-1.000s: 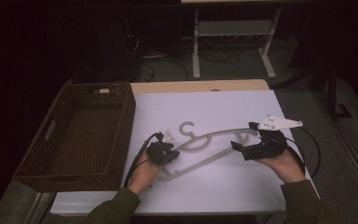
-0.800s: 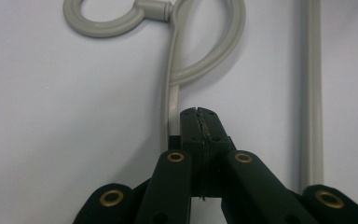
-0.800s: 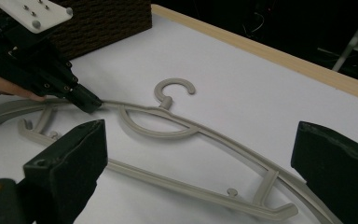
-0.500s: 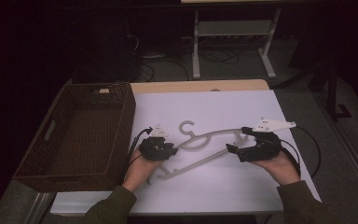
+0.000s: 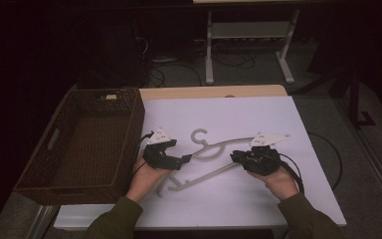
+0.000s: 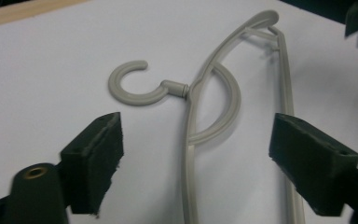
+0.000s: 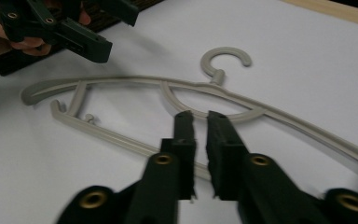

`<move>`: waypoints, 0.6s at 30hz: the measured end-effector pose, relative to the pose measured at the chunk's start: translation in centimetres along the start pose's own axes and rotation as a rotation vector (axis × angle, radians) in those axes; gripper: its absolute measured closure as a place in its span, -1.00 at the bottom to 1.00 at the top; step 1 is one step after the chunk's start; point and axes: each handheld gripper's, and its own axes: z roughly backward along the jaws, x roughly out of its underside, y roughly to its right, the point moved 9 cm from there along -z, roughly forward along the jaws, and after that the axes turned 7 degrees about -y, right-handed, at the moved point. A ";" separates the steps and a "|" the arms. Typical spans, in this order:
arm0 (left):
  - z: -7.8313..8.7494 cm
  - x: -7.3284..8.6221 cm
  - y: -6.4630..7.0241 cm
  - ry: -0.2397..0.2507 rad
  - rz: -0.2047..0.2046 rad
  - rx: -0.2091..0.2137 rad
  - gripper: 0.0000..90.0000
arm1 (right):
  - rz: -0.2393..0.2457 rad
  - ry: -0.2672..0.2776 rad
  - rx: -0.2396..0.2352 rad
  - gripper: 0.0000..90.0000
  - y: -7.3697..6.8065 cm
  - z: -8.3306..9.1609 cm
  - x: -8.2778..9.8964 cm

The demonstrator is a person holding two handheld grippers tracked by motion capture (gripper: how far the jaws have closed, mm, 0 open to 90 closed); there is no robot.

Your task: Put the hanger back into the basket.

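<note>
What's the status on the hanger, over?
Left gripper open, just released. Right gripper just closed; grip on hanger unclear. Hanger flat on table. Nothing blocking.

You have one grey plastic hanger (image 5: 206, 159) lying on the table (image 5: 258, 114), with a single hook at its top and two arms running out from it. One woven brown basket (image 5: 74, 149) stands at the table's left edge, and one small pale item (image 5: 111, 97) sits at its far rim; what it is cannot be told. You hold two tools, one per hand: the left tool (image 5: 183, 160) and the right tool (image 5: 235, 156). Each tool has two black jaws.
</note>
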 end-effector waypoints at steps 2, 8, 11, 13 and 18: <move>0.1 -0.2 0.1 0.018 0.002 0.012 -0.71 | -0.012 -0.001 -0.010 0.98 -0.3 -0.4 -0.1; 0.1 -0.3 0.1 0.032 0.003 0.016 -0.91 | 0.000 -0.016 -0.018 0.99 -0.7 -2.0 -0.1; 0.1 -0.3 0.1 0.034 0.004 0.015 -0.94 | 0.015 -0.032 -0.021 0.99 -0.9 -3.2 0.1; 0.2 -0.3 0.0 0.033 0.006 0.017 -0.94 | 0.035 -0.056 -0.017 0.99 -1.1 -4.0 0.5; 0.2 -0.2 -0.2 0.031 0.005 0.011 -0.94 | 0.043 -0.109 -0.013 0.99 -1.3 -5.0 1.8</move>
